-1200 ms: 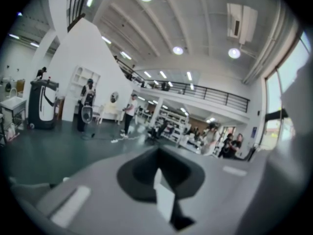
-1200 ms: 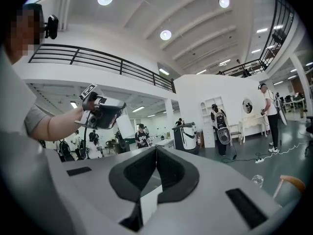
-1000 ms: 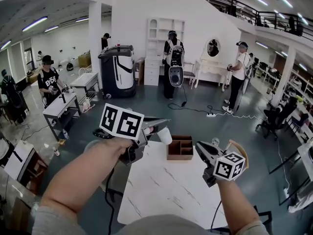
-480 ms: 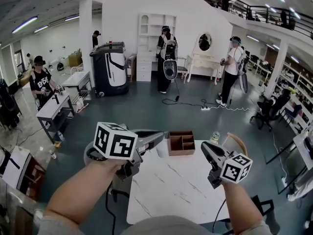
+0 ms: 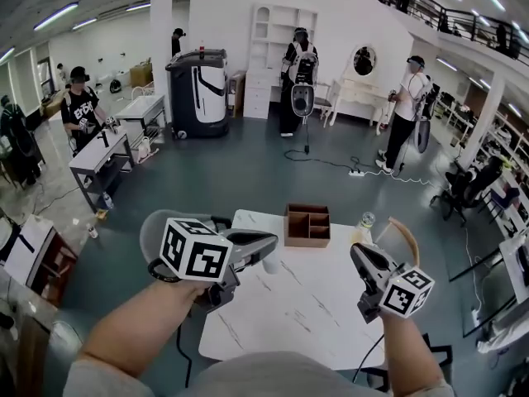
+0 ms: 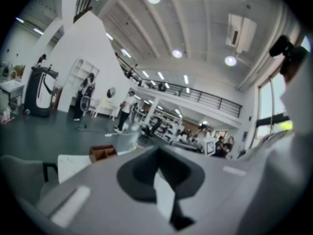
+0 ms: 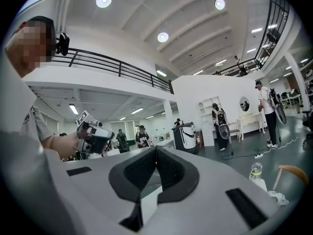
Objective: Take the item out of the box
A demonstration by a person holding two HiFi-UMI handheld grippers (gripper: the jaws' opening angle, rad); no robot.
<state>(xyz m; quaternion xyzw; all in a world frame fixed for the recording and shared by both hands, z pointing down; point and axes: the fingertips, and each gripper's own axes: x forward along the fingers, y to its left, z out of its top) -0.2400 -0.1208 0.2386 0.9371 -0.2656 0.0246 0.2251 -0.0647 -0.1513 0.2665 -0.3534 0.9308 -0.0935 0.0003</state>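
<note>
The brown cardboard box [image 5: 307, 225] with open compartments stands at the far edge of the white marble table [image 5: 306, 313]; it also shows small in the left gripper view as the box [image 6: 102, 153]. My left gripper [image 5: 271, 241] hovers over the table's left part, short of the box, shut on a small white item [image 5: 270, 262] that hangs under its tip. In its own view the left gripper [image 6: 157, 154] has its jaws pressed together. My right gripper [image 5: 356, 251] is held over the table's right side, shut and empty; the right gripper [image 7: 156, 153] shows closed jaws there too.
A clear bottle [image 5: 364, 222] stands at the table's far right corner beside a wooden chair back [image 5: 402, 231]. A grey chair [image 5: 157, 226] sits by the table's left edge. Several people stand on the hall floor beyond.
The left gripper has sunk toward the table with the white item, coming away from the box. The right gripper has shifted a little lower and to the right.
</note>
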